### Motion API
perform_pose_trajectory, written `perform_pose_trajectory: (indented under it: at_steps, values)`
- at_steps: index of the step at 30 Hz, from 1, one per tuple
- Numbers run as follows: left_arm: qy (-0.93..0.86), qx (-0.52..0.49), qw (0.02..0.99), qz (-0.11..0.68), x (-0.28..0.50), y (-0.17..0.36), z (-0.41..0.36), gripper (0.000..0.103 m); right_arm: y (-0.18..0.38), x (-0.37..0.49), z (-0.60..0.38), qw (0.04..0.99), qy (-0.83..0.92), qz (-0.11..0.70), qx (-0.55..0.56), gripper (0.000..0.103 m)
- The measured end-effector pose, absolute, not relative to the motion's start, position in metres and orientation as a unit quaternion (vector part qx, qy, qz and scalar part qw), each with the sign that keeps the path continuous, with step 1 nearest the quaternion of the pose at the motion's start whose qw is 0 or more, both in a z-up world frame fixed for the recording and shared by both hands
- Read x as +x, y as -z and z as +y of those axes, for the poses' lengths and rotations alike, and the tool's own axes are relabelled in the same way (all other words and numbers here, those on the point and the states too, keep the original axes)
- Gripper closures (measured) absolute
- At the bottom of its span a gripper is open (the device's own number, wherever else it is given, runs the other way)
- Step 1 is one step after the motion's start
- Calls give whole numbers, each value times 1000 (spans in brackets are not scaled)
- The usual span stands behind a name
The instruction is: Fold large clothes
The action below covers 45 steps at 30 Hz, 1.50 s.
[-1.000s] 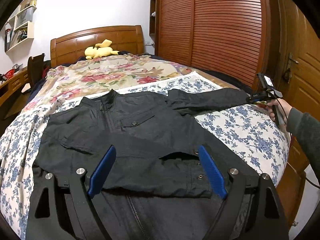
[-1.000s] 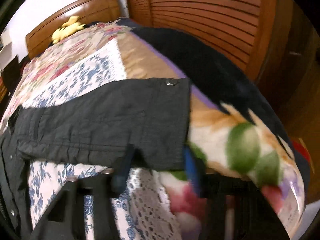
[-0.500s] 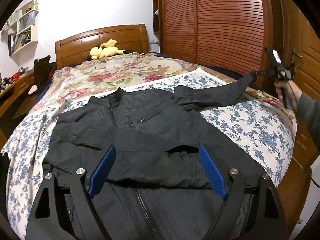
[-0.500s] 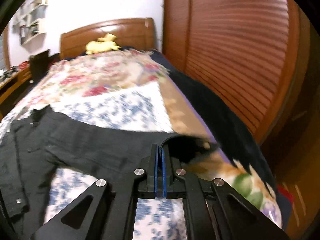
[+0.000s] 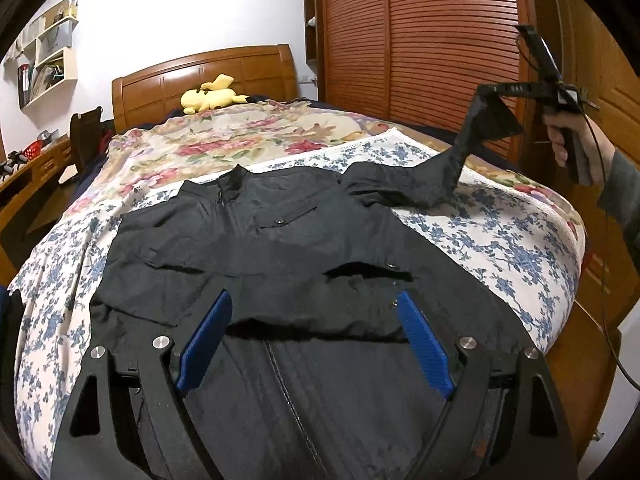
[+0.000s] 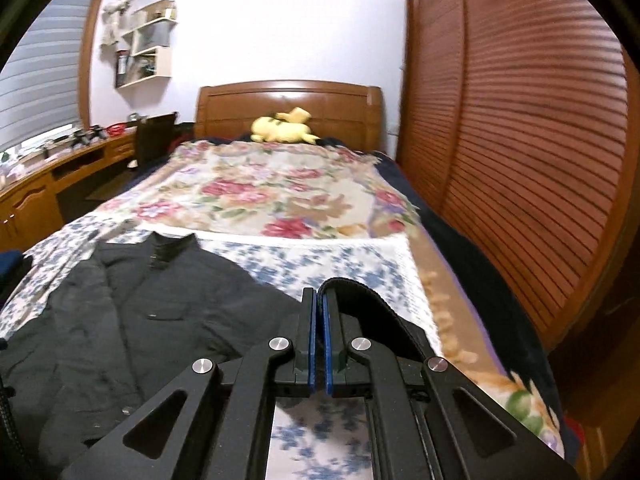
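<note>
Nearest the left wrist camera, the left gripper (image 5: 310, 336) hovered low over the black jacket (image 5: 280, 248), its blue fingers (image 5: 204, 336) spread wide with nothing between them. The jacket lay front up on the blue-flowered sheet (image 5: 500, 236) at the foot of the bed (image 5: 208, 76), zipper running toward the camera, with one sleeve folded across the chest just ahead of the fingers.

Further right, the other sleeve (image 5: 452, 168) rose off the sheet in a taut slope to the right gripper (image 5: 486, 92), held up by the person's hand (image 5: 570, 140) beside the louvred wardrobe doors (image 5: 440, 40). From the right wrist camera, the right gripper (image 6: 320, 320) had its blue pads pressed together on the cuff (image 6: 360, 292), which curled over the right-hand finger.

Beyond the jacket stretched a rose-patterned blanket (image 6: 272, 188), and a yellow plush toy (image 6: 284, 128) lay against the wooden headboard (image 6: 288, 100). Left of the bed stood a desk (image 6: 52, 176) below wall shelves (image 6: 148, 48).
</note>
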<state>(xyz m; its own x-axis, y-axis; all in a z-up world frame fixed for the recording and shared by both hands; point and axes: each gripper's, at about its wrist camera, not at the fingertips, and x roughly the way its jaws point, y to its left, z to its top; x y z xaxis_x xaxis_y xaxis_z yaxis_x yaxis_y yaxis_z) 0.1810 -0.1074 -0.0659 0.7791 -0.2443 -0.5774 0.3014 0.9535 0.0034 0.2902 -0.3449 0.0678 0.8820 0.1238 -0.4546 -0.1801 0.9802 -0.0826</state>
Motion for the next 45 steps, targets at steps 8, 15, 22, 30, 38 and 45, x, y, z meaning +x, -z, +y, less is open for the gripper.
perform_pose_trajectory:
  at_steps: [8,15,22,30,38,45]
  values:
    - [142,35,942,301,169,67,-79,17,-82,294,-293,965,-118,212,-96,100]
    - [125,22,947,296,152,57,-44,17,-92,295,-242,961,-182,186,-99,100]
    - [99,-6,951,292,134,57,-7,17,-83,287,-187,933,-285,186,-115,100]
    - [82,-20,951,297,132,66,14,17,-6,264,-161,872,-384,271,-132,100]
    - [81,-19,949,305,139,75,9,17,66,248,-213,866,-347,338,-124,77]
    - [102,-2,943,315,152,81,-18,17,96,228,-273,888,-292,346,-81,57]
